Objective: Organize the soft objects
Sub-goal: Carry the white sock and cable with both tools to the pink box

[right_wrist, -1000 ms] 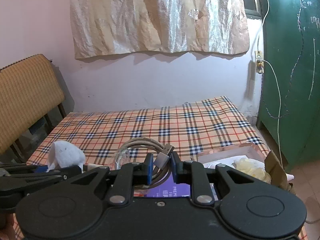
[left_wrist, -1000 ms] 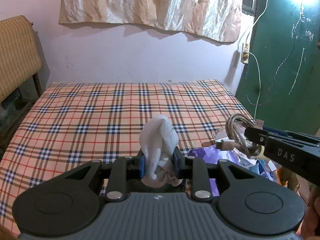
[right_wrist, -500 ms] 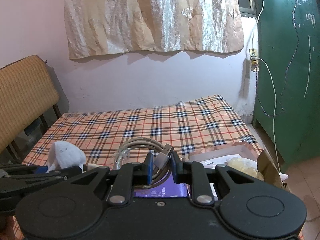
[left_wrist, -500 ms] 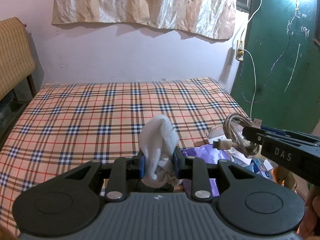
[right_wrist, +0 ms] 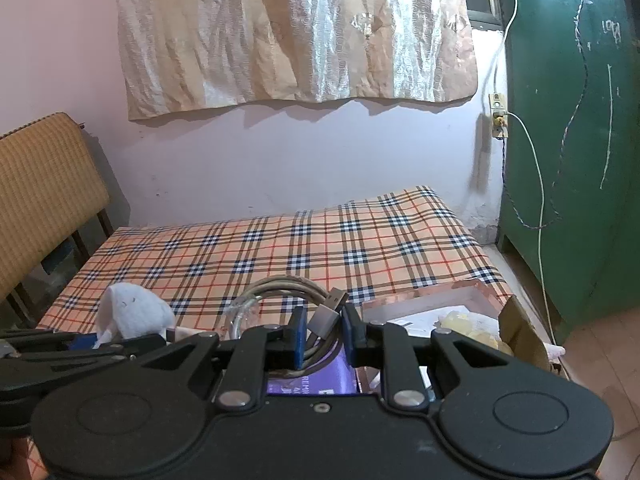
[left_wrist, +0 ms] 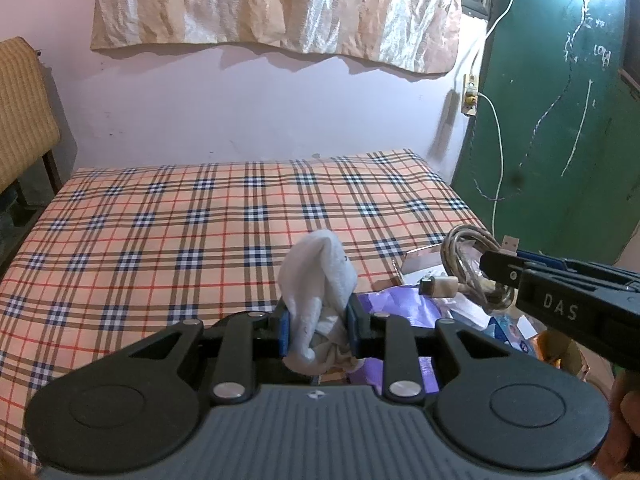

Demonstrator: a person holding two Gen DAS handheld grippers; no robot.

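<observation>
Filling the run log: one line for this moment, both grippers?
left gripper: shut on white sock | right gripper: shut on coiled cable | both above plaid bed | open box: beside right

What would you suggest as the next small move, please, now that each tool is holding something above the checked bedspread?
Probably carry the left tool forward and lower the crumpled white cloth onto the bare checked bedspread. That tool is shut on the cloth, the soft item, and open bedspread lies just ahead. The right tool is shut on the coiled grey cable, which can wait.
</observation>
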